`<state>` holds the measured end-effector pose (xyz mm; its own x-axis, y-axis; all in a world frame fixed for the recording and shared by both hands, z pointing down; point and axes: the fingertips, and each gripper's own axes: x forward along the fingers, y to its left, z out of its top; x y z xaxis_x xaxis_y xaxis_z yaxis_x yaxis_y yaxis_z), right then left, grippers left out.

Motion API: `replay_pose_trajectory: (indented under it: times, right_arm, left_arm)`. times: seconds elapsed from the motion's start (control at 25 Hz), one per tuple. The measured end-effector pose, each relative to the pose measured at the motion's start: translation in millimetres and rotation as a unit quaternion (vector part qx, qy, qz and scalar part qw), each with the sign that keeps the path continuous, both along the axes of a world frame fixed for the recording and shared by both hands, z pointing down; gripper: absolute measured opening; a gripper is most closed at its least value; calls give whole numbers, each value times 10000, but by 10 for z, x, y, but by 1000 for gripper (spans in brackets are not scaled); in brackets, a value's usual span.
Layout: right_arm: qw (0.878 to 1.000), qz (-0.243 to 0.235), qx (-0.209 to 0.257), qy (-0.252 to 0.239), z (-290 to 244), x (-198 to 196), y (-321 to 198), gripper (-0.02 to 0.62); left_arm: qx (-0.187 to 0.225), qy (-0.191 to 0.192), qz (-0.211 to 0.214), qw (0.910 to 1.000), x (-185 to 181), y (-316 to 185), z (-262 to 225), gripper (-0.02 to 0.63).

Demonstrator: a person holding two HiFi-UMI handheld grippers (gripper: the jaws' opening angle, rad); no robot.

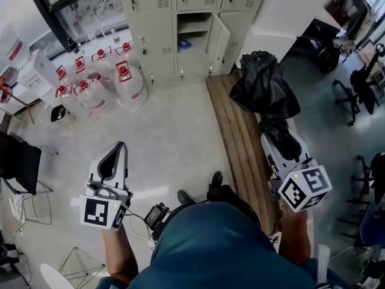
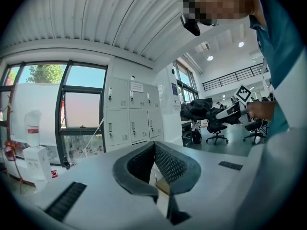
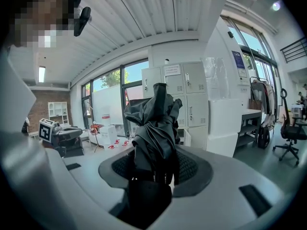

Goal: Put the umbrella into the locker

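A folded black umbrella sticks out forward from my right gripper, whose jaws are shut on its lower part. In the right gripper view the umbrella stands up between the two pads and hides part of the grey lockers behind it. The locker bank stands ahead, with one compartment open and its door swung out to the right. My left gripper hangs over the floor at the left, tips together, holding nothing; it faces the lockers.
Several large water bottles with red caps stand on the floor left of the lockers. A wooden strip runs along the floor under the umbrella. Office chairs stand at the right, and a black chair at the left.
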<state>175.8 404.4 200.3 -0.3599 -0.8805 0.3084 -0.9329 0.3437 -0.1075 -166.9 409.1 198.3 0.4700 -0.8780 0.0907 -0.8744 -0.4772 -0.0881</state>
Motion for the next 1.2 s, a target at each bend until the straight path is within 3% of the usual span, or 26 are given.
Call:
replay_pose_trajectory:
  times: [0.4, 0.76, 1.2]
  right_arm:
    - [9989, -449, -109, -119, 148, -230, -829, 209]
    - [9959, -864, -180, -215, 191, -280, -1765, 209]
    - [9921, -1193, -254, -284, 244, -113, -2458, 209]
  left_arm:
    - [-220, -62, -483, 9986, -202, -405, 126, 18]
    - [-185, -93, -811, 9965, -109, -1067, 53, 18]
    - [-214, -140, -1123, 9933, 134, -1546, 19, 18]
